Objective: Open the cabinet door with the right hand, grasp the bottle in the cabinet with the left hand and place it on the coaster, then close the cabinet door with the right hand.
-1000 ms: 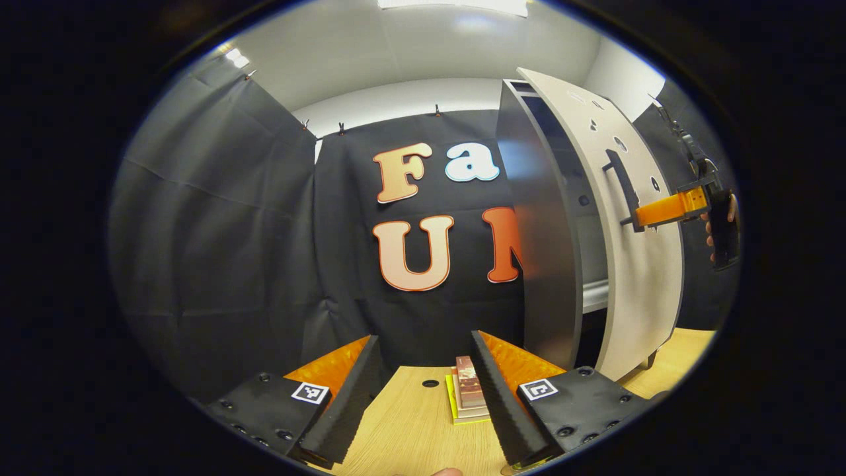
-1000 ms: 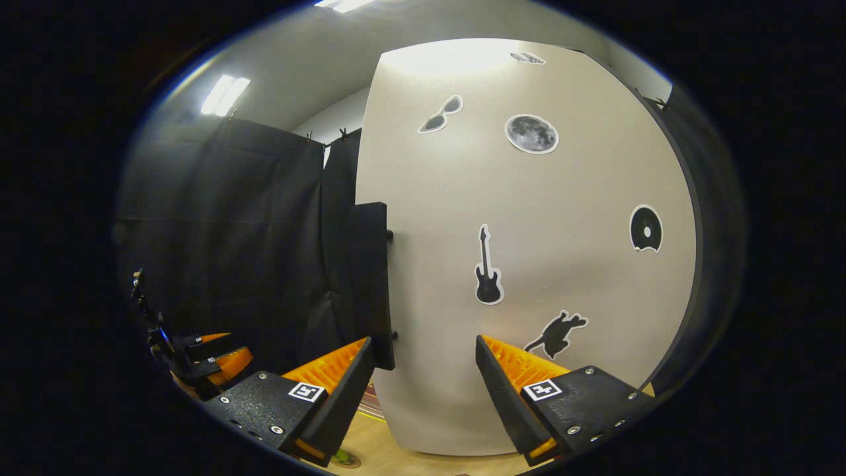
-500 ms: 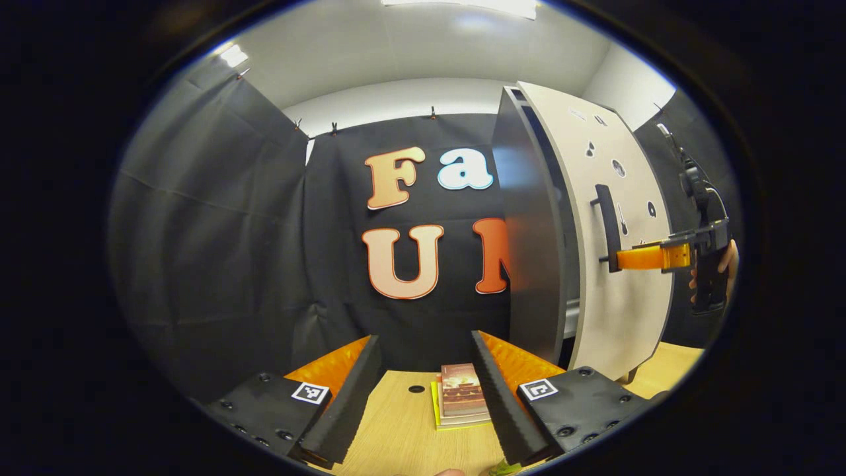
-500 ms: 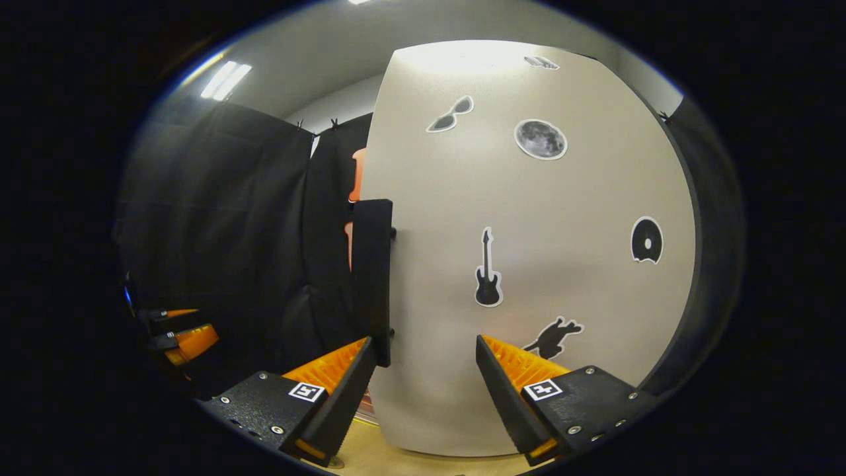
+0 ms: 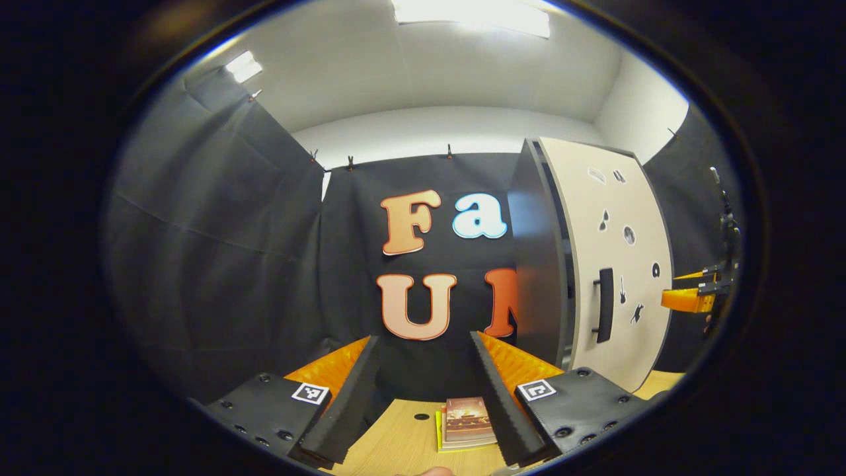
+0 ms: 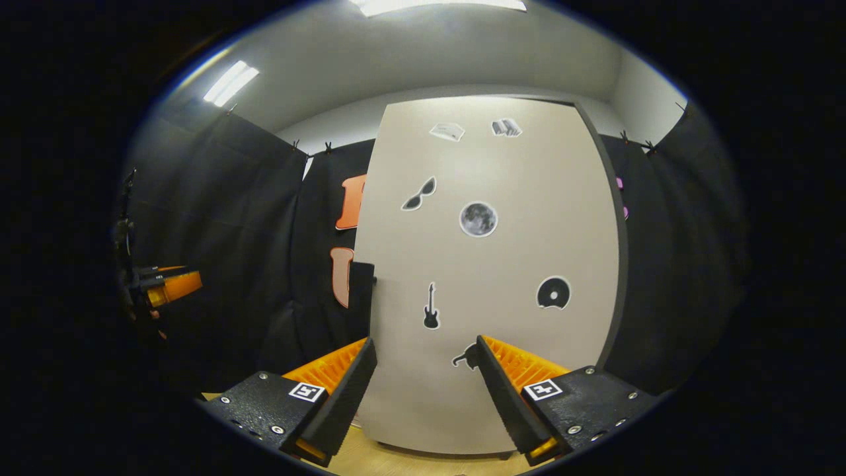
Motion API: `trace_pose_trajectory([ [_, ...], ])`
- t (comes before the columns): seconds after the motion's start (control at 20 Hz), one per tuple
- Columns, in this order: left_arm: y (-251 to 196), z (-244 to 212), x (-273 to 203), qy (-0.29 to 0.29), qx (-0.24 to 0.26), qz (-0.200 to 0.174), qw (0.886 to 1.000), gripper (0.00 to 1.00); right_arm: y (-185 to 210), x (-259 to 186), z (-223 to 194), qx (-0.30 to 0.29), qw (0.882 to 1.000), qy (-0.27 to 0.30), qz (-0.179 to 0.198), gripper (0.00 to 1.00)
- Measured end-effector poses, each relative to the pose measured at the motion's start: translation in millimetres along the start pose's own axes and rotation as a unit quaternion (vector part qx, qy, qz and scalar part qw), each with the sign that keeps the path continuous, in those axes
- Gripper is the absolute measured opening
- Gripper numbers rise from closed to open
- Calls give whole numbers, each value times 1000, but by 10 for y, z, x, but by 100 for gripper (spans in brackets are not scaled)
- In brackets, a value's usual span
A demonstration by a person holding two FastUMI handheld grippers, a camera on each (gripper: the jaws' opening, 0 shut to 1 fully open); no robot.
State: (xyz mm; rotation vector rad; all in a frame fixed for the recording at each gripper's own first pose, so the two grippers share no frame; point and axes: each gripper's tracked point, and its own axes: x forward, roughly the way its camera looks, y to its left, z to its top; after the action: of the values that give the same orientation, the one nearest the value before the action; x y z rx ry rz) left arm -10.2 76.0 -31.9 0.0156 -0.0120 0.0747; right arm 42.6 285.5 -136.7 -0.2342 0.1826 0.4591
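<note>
Door (image 6: 489, 277) looks shut, or nearly, filling the centre of the right gripper view; closing step seems about finished. Right tool (image 6: 423, 396) is spread and empty, clear of the handle (image 6: 361, 291). Left tool (image 5: 423, 396) is spread too, over the desk (image 5: 403, 443) near the books (image 5: 468, 420). Bottle unseen. Room to withdraw.

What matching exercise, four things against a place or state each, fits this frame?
Things:
1. cabinet door
2. door handle
3. books
4. right gripper

Places or states:
A. stacked on the wooden table
B. dark upright bar on the door's front
C. open, holding nothing
D. pale, carrying stickers

Pairs: 1-D, 2-B, 3-A, 4-C
</note>
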Motion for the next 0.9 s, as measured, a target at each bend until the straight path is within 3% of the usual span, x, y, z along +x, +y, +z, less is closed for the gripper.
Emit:
trace_pose_trajectory([
  [0.2, -241, 337, 41, 1, -26, -1, 1000, 88, -139, -362, 345, -3, 1000, -28, -8, 94],
  [0.35, -399, 625, 65, -14, -11, -8, 1000, 87, -246, -539, 571, -15, 998, -50, -18, 95],
  [0.4, -430, 731, 40, -26, -12, -6, 1000, 96, -300, -606, 645, -16, 998, -57, -24, 95],
  [0.6, -644, 967, 6, -52, -22, -18, 998, 94, -449, -789, 833, -25, 996, -74, -47, 94],
  [0.9, -1088, 1095, -104, -54, -63, -81, 993, 93, -475, -934, 1118, -14, 992, -112, -57, 95],
])
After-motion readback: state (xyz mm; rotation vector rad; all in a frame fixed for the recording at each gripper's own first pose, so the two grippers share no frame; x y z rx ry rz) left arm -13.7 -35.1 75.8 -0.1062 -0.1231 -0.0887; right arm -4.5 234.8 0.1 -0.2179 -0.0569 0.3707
